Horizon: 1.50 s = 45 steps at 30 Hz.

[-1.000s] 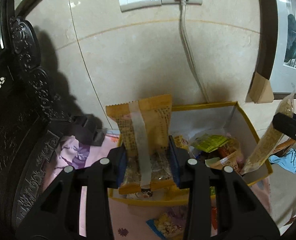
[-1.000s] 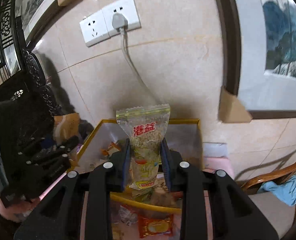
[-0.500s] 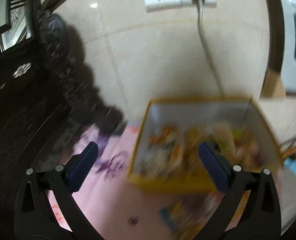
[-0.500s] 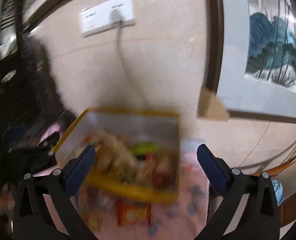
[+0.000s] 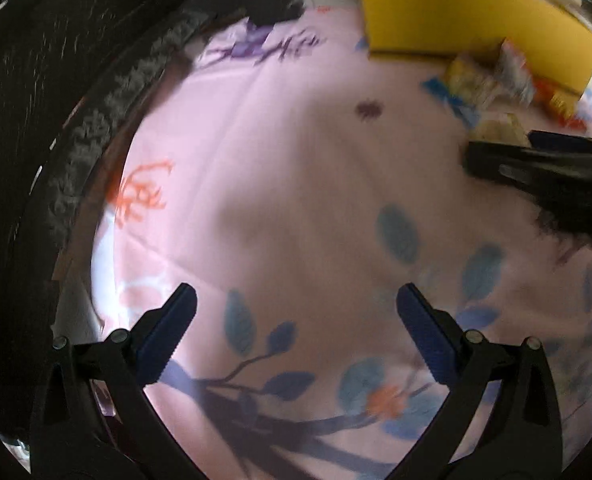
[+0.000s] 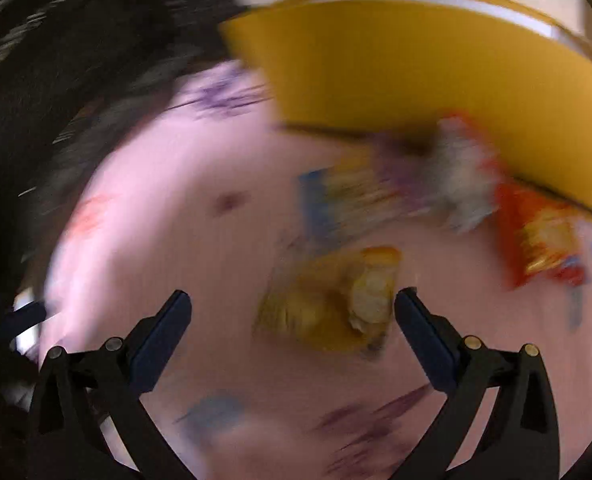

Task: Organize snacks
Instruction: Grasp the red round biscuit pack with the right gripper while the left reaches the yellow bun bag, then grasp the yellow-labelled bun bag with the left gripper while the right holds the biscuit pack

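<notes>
Pink cloth was seen under both grippers. The left gripper was spread wide, empty. The right gripper was likewise wide and empty, a yellow packet lying just beyond its pads; more snacks were seen against the box at upper right.

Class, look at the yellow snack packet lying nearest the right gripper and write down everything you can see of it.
The yellow snack packet is a crinkly, shiny wrapper, golden yellow with a pale patch toward its right end; blur hides any print. It lies flat and tilted on the pink floral cloth, apart from the other packets and the yellow box behind it. The open right gripper frames it; its right end lies close to the right-hand finger, but contact cannot be told.
</notes>
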### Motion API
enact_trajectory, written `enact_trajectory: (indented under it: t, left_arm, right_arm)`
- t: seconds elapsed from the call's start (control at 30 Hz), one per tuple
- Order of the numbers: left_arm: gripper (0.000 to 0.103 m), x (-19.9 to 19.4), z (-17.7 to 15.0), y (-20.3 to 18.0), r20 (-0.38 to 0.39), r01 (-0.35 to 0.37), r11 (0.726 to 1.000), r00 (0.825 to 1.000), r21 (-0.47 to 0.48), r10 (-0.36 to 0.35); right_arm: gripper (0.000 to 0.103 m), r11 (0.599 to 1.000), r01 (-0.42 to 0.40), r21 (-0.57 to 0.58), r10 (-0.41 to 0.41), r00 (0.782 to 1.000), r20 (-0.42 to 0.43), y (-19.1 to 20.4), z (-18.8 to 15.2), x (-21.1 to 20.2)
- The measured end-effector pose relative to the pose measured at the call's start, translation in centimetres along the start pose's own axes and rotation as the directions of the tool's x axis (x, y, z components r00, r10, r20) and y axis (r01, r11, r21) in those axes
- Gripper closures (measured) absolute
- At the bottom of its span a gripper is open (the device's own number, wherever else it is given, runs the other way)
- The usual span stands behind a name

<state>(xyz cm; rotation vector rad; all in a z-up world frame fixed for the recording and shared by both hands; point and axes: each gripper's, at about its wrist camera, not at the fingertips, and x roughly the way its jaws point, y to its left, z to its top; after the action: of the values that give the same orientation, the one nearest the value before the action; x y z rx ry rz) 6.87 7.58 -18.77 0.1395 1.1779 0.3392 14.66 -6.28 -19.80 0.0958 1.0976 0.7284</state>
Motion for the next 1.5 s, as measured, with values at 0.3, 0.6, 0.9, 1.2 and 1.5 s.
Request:
enact_trajectory:
  t: [0.3,0.6,0.9,1.2,1.5]
  left_arm:
    - [0.002,1.3,2.4,0.3,0.02,0.158,0.976,0.987,-0.151,-0.157]
    - [0.002,3.9,5.9,-4.3,0.067,0.316,0.856,0.946,-0.41,-0.317]
    - [0.037,2.5,6.5,-6.7,0.087,0.333,0.901,0.943,-0.279,-0.322]
    - [0.047,0.4,2.9,-5.0,0.014,0.432,0.854,0.894,-0.291,-0.447]
    - [0.02,-4.3,-2.5,-3.1,0.052,0.495,0.822,0.863,-0.281,-0.502]
  right_arm:
    - [0.001,0.858,0.512,-0.029,-0.507,0.856,0.098,-8.2,0.6,-7.2]
    - [0.001,0.867,0.398,0.298,-0.445,0.889,0.108,-13.5,3.5,-2.9]
    - [0.051,0.873,0.409,0.264,-0.429,0.903,0.018,-10.8,2.6,-2.7]
    - [0.051,0.91,0.269,0.316,-0.325,0.935,0.141,-6.3,-2.4,-13.3]
    - [0.051,0.933,0.15,0.327,-0.254,0.918,0.304,-3.6,-8.5,-23.0]
